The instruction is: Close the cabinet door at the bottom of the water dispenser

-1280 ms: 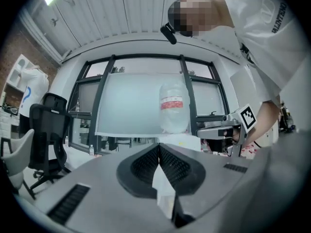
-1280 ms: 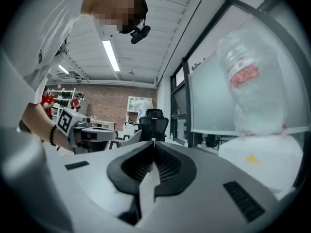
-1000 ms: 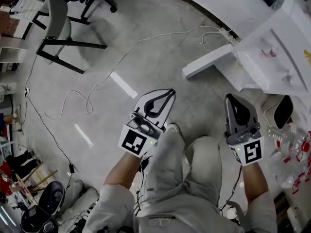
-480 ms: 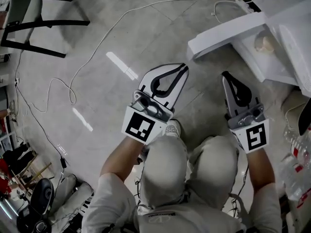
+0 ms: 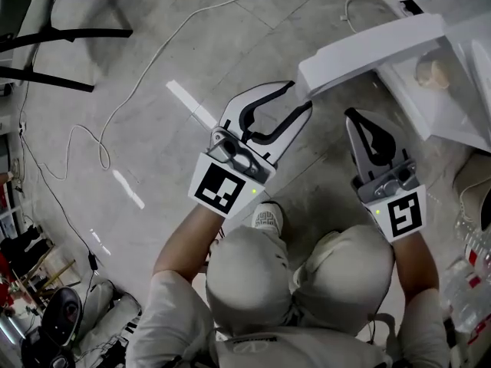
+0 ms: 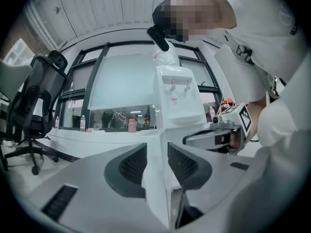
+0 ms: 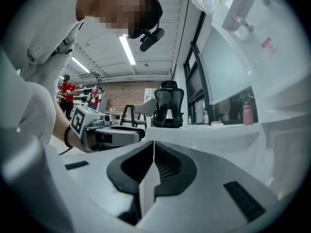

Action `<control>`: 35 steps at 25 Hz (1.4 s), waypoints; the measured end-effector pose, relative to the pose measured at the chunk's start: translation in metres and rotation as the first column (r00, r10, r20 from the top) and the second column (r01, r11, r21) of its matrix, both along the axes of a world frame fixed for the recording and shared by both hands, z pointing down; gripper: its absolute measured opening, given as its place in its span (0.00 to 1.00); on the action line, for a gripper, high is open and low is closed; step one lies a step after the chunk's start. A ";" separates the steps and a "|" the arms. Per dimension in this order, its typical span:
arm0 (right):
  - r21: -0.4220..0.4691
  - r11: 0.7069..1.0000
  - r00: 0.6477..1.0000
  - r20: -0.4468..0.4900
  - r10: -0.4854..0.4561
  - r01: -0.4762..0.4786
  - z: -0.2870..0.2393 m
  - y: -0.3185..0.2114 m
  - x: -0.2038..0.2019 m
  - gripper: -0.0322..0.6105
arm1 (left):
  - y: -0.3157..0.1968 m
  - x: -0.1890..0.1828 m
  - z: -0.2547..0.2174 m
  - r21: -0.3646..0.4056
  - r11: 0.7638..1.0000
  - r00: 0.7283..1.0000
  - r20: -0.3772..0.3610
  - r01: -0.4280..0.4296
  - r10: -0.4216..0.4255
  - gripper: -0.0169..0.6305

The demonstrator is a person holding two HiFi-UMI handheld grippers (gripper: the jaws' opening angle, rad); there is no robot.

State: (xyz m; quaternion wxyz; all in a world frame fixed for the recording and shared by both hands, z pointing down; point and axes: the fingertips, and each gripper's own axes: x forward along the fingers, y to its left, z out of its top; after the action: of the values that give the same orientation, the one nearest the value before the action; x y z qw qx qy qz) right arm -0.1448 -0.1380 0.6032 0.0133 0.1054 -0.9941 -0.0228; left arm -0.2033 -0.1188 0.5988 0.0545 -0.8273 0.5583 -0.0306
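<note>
The white cabinet door (image 5: pixel 368 48) stands open from the foot of the water dispenser (image 6: pixel 177 98) at the upper right of the head view. My left gripper (image 5: pixel 301 98) is at the door's free end and its jaws are opening; in the left gripper view the door's thin white edge (image 6: pixel 156 188) stands in the gap between the dark pads without being pressed. My right gripper (image 5: pixel 353 117) is shut on nothing, just right of the left one and below the door. The left gripper view also shows the right gripper (image 6: pixel 214 139) alongside.
A round beige thing (image 5: pixel 433 71) lies inside the open cabinet. A white cable (image 5: pixel 192 21) snakes over the grey floor, and a black chair base (image 5: pixel 54 52) stands at the upper left. Plastic bottles (image 5: pixel 472 267) lie at the right edge. My knees fill the lower middle.
Both grippers have sunk toward the floor and come up to the open door. The left jaws, shut before, now stand apart around the door's edge. The right jaws stayed shut.
</note>
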 end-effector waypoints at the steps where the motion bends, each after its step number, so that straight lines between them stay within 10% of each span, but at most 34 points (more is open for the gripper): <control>1: 0.000 1.000 1.000 -0.001 -0.001 0.001 0.003 0.000 0.000 0.08 | -0.003 0.000 0.005 -0.005 1.000 1.000 -0.002 -0.006 0.006 0.23; 7: 0.019 1.000 1.000 -0.027 -0.011 0.012 0.016 -0.002 -0.002 0.08 | -0.019 0.000 0.023 -0.035 0.999 0.999 -0.036 -0.035 0.034 0.35; 35: -0.029 0.985 0.984 -0.057 0.168 -0.170 0.067 -0.020 0.074 0.08 | -0.013 0.040 0.033 -0.109 0.993 0.996 -0.077 -0.050 0.042 0.30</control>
State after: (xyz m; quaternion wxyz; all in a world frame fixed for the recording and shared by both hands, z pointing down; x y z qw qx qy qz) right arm -0.0708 -0.1579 0.6707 0.0442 0.1884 -0.9811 -0.0075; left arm -0.1632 -0.1316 0.6316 -0.0115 -0.8422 0.5382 -0.0295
